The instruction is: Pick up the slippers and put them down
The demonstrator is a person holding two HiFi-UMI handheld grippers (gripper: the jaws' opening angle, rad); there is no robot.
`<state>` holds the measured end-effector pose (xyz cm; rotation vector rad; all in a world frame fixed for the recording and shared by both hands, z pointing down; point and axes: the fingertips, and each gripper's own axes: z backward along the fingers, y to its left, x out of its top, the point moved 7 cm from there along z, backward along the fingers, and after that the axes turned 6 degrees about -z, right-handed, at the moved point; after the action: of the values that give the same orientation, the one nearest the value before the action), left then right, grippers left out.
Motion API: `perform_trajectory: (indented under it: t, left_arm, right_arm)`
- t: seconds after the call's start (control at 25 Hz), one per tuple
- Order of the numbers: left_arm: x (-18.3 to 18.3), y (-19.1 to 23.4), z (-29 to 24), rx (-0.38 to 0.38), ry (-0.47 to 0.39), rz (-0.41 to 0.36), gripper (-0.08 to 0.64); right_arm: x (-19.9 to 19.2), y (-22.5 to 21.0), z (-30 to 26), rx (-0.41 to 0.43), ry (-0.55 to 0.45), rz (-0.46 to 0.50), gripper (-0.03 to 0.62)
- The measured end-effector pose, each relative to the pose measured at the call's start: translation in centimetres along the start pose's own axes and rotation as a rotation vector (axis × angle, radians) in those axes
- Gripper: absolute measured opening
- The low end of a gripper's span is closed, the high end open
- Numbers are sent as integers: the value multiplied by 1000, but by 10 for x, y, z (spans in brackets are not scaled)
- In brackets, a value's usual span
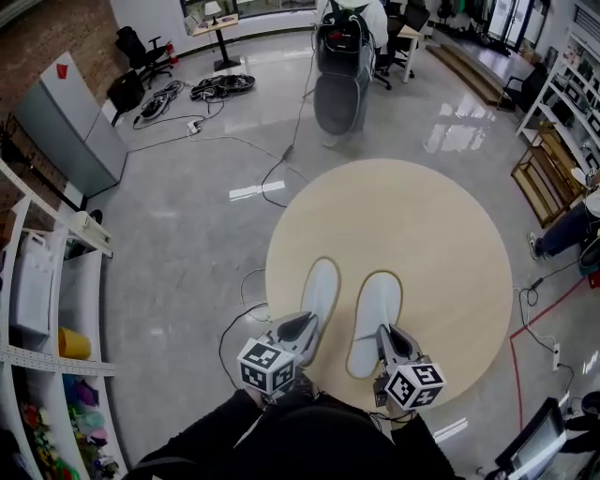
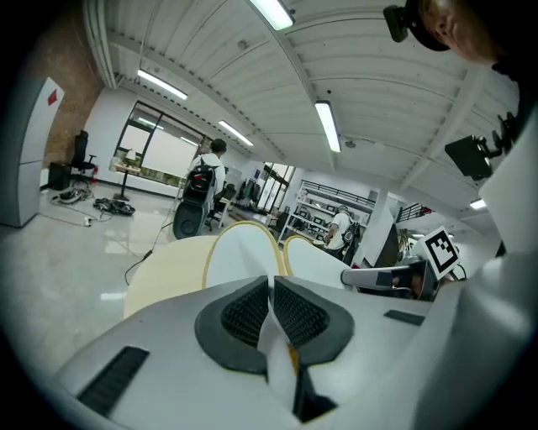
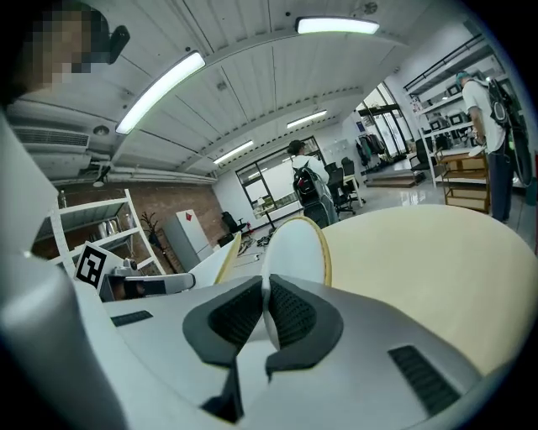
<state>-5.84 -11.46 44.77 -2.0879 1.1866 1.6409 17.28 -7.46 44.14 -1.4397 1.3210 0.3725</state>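
The head camera looks steeply down on the round table [image 1: 450, 234] from above. Cameras on the left gripper [image 1: 305, 325] and right gripper [image 1: 389, 337] sit close behind the jaws, facing low across the tabletop. All three views share the slippers [image 1: 373, 309].

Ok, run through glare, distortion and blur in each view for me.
Head view: sharp and evenly lit, with white glare patches on the glossy floor. Left gripper view: strong fisheye bending, black corners, ceiling lights blown out, the slipper pinched near the lens soft. Right gripper view: same curvature and dark corners, ceiling strip overexposed.
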Motion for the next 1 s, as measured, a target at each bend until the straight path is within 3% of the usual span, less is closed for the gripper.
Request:
perform_trajectory:
  t: [0.28,0.44,0.68,1.0]
  left_arm:
    - [-6,-19,1,114,37,6,38]
    - [-9,-18,-3,131,49,-1,38]
    - [-1,6,-20,102,68,7,38]
    - [17,89,-76,-53,88,-40,38]
  right_arm:
    - [6,-13,-11,130,4,1,34]
    - [-1,-19,-17,146,9,-20,34]
    - [3,-25,-31,102,-8,-45,34]
    - [9,-22,-92,-61,-63,-94,34]
